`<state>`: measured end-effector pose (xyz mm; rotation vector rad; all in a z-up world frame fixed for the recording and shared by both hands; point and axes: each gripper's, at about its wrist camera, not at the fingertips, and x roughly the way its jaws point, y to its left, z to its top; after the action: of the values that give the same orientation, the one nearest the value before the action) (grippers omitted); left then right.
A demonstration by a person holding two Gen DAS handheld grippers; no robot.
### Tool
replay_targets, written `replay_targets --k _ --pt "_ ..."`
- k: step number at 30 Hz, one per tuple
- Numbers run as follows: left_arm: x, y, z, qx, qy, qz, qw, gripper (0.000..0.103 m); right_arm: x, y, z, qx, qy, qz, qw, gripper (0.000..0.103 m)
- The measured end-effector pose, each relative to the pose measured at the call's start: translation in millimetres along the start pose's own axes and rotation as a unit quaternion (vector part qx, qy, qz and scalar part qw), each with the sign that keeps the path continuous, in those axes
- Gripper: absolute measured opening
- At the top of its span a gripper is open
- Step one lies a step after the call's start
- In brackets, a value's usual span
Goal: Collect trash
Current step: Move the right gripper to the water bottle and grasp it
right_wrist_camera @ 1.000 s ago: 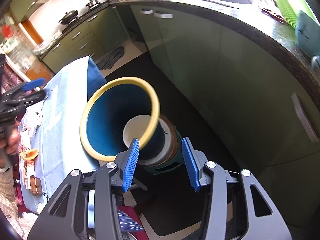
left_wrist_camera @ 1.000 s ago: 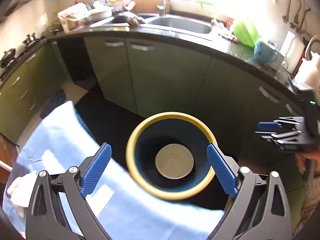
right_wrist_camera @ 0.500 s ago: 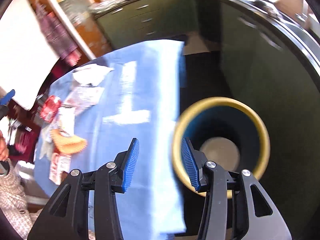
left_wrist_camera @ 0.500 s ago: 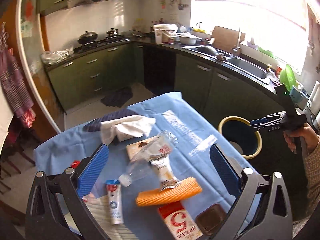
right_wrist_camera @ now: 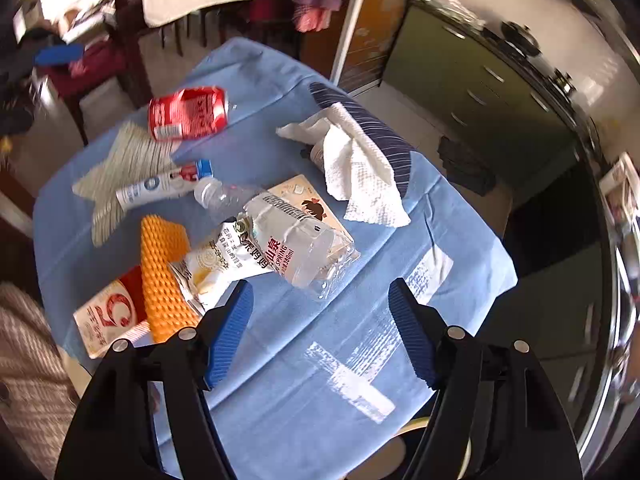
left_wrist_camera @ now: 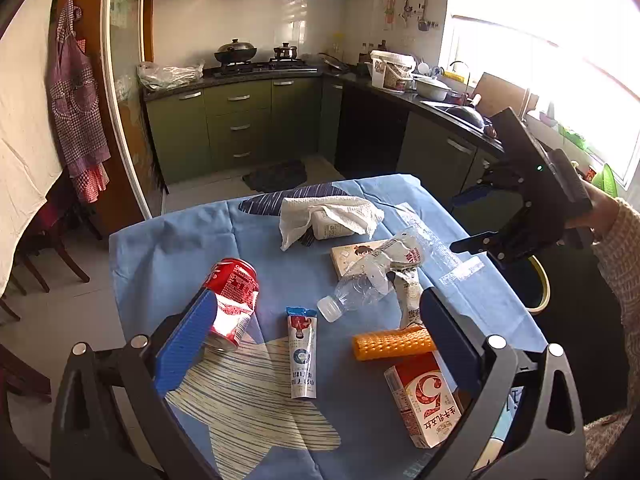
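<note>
Trash lies on a blue-clothed table: a red can, a small tube, a crushed clear bottle, an orange foam sleeve, a red-and-white carton and a white paper towel. My left gripper is open and empty above the near side. My right gripper is open and empty, just short of the crushed bottle. The can, the towel and the sleeve also show there. The yellow-rimmed bin stands beside the table's right edge.
Green kitchen cabinets and a stove line the far wall. A counter with a sink runs along the right. A flat card box lies under the bottle. Chairs stand to the left.
Both grippers have swung away from the bin to face the table of trash. The right gripper's jaws have opened wider. Nothing has been picked up.
</note>
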<state>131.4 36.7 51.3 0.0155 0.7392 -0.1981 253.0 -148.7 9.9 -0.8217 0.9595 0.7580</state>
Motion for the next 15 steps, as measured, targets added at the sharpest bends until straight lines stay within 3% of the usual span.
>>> replay_targets --k 5,15 --pt "3.3 -3.4 -1.1 0.005 0.004 0.002 1.0000 0.096 32.2 8.6 6.6 -0.122 0.026 0.004 0.992 0.074" --pt "4.5 -6.9 -1.4 -0.001 0.007 0.002 1.0000 0.096 88.4 16.0 34.5 -0.218 0.088 0.049 0.971 0.077"
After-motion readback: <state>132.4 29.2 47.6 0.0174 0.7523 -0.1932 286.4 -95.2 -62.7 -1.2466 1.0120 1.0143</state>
